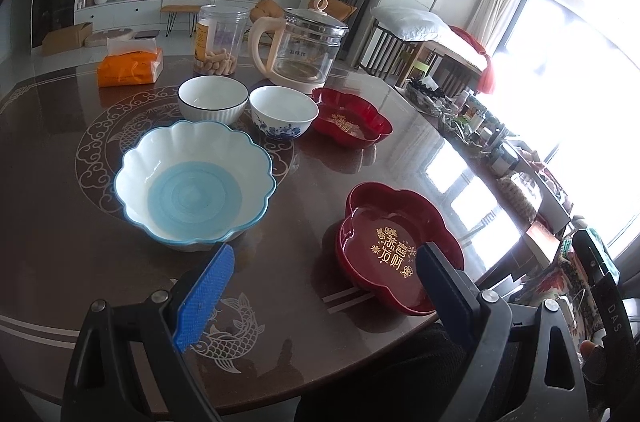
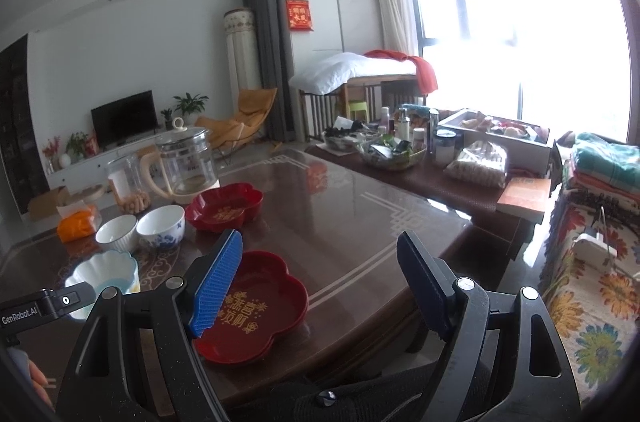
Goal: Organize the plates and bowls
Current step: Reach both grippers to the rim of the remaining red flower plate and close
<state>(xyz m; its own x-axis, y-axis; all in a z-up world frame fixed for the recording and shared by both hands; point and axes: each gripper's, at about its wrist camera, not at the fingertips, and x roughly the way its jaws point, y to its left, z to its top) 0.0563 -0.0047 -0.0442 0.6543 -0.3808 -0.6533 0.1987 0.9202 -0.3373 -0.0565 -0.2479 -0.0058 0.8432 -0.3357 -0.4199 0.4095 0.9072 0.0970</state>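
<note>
On the dark brown table (image 1: 304, 206) a scalloped white bowl with a blue centre (image 1: 195, 183) stands at the left. Two red flower-shaped dishes lie to the right: a near one with gold characters (image 1: 400, 244) and a far one (image 1: 350, 122). Behind the big bowl stand a white ribbed bowl (image 1: 212, 99) and a blue-flowered bowl (image 1: 283, 112). My left gripper (image 1: 324, 270) hangs open over bare table between the big bowl and the near red dish. My right gripper (image 2: 320, 264) is open too, its left pad over the near red dish (image 2: 264, 306), nothing held.
A glass kettle (image 1: 304, 46), a clear jar with snacks (image 1: 219, 40) and an orange tissue pack (image 1: 130, 66) stand at the table's far side. A cluttered side table (image 2: 440, 154) runs along the right, and a flowered sofa cover (image 2: 592, 286) lies beyond the table's near right corner.
</note>
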